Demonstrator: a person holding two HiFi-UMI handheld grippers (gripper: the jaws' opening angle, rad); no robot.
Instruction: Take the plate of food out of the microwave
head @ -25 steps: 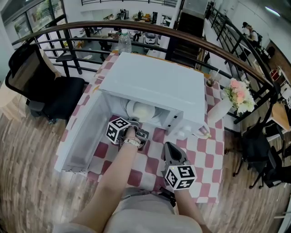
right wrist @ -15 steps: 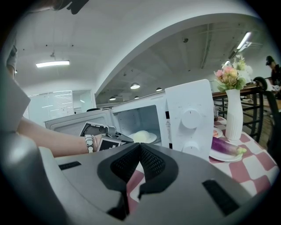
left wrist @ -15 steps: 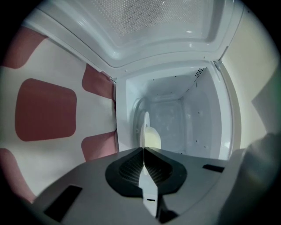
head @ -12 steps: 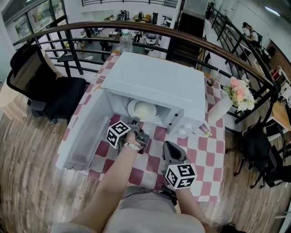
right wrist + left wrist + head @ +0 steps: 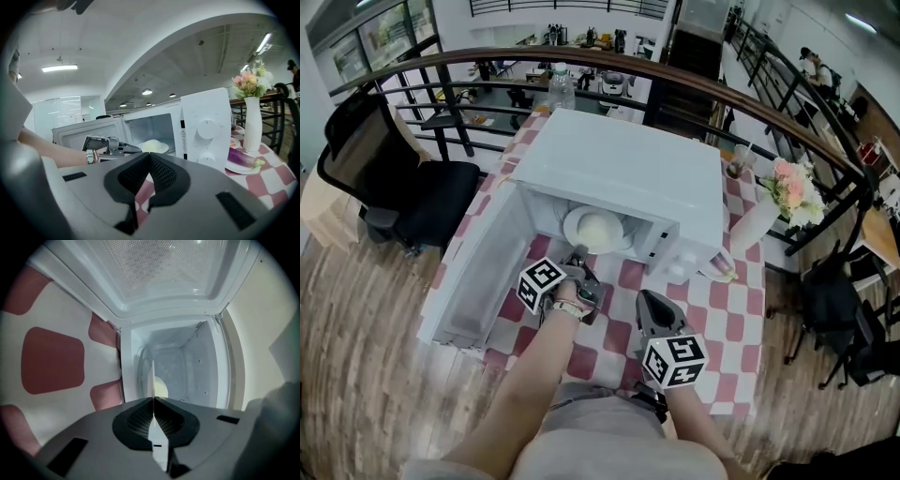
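A white microwave [image 5: 619,173] stands on the checked table with its door [image 5: 478,272] swung open to the left. At the mouth of its cavity lies a white plate [image 5: 595,228] with a pale mound of food [image 5: 598,225]. My left gripper [image 5: 579,255] is shut on the plate's near rim. In the left gripper view the plate [image 5: 152,380] shows edge-on, pinched between the pads of the left gripper [image 5: 153,399]. My right gripper [image 5: 652,309] hovers over the table right of the left one, shut and empty. From the right gripper [image 5: 150,155] view, the plate [image 5: 152,146] sits in the open cavity.
A white vase of flowers [image 5: 769,211] stands right of the microwave, and a small plate with an eggplant [image 5: 241,161] lies by its front corner. A water bottle [image 5: 560,89] stands behind the microwave. A black chair [image 5: 394,178] is at the left, a curved railing [image 5: 703,89] beyond.
My left gripper has drawn back toward me with the plate's rim in it. The plate has slid forward, and more of it shows at the cavity's mouth. The right gripper stays put.
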